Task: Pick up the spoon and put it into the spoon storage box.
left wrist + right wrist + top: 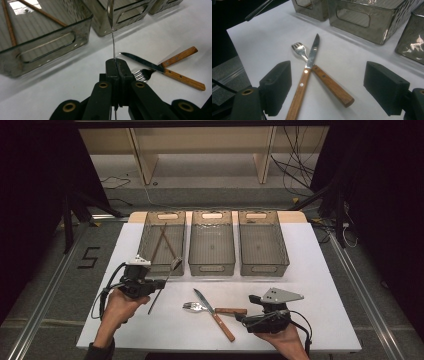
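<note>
My left gripper is shut on the thin metal handle of a spoon. The spoon is lifted off the table, and its bowl points toward the front wall of the left bin. A wood-handled knife lies crossed over a wood-handled fork on the white table near the front. My right gripper stands open just right of them, its jaws to either side of the two handles without touching.
Three translucent grey bins stand in a row at the back: the left one holds two brown chopsticks, with a middle bin and a right bin beside it. The white table ends close to both hands at the front.
</note>
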Tool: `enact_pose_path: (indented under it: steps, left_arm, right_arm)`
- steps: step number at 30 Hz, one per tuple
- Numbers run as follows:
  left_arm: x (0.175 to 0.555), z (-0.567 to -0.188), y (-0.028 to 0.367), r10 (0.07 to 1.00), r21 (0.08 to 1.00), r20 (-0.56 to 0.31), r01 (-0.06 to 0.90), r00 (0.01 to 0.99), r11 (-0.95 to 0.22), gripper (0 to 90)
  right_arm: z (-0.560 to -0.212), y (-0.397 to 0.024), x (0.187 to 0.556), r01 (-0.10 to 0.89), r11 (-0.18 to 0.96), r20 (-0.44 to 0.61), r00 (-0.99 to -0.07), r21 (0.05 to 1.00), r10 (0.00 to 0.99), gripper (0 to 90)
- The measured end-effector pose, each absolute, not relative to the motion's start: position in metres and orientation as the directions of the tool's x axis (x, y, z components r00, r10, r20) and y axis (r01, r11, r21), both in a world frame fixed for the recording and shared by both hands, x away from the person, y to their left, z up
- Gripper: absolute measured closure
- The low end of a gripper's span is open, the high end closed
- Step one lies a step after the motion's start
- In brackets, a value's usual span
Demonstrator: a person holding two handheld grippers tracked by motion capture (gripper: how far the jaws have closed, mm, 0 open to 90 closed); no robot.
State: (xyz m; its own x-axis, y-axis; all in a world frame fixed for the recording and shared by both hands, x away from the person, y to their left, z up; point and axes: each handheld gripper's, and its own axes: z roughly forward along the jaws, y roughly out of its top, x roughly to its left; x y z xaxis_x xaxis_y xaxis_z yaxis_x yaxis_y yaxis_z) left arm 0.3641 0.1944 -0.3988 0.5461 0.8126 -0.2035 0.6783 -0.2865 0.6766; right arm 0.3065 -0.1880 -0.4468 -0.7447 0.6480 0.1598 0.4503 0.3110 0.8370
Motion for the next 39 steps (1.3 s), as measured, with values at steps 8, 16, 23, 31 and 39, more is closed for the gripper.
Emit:
enact_pose_path:
  steps: [8,16,23,31,39]
  left_arm:
    - [0.386,-0.384,0.173,0.794,0.705,-0.194,0.645,0.576,-0.296,89.3]
    - [0.405,-0.374,0.158,0.778,0.721,-0.202,0.628,0.595,-0.293,89.3]
    - [0.427,-0.362,0.144,0.769,0.733,-0.2,0.614,0.607,-0.294,89.3]
    - [0.45,-0.348,0.129,0.759,0.743,-0.204,0.603,0.618,-0.291,89.3]
    - [0.477,-0.346,0.11,0.772,0.73,-0.182,0.61,0.608,-0.308,89.3]
  right_arm:
    - [-0.447,-0.189,0.306,0.45,0.309,0.161,-0.745,0.838,0.647,23.2]
    - [-0.447,-0.189,0.305,0.454,0.306,0.167,-0.744,0.837,0.647,23.1]
    - [-0.446,-0.19,0.305,0.452,0.298,0.17,-0.744,0.841,0.647,23.1]
    - [-0.446,-0.191,0.305,0.451,0.293,0.176,-0.746,0.843,0.642,22.7]
    - [-0.446,-0.191,0.305,0.442,0.294,0.17,-0.75,0.847,0.639,22.6]
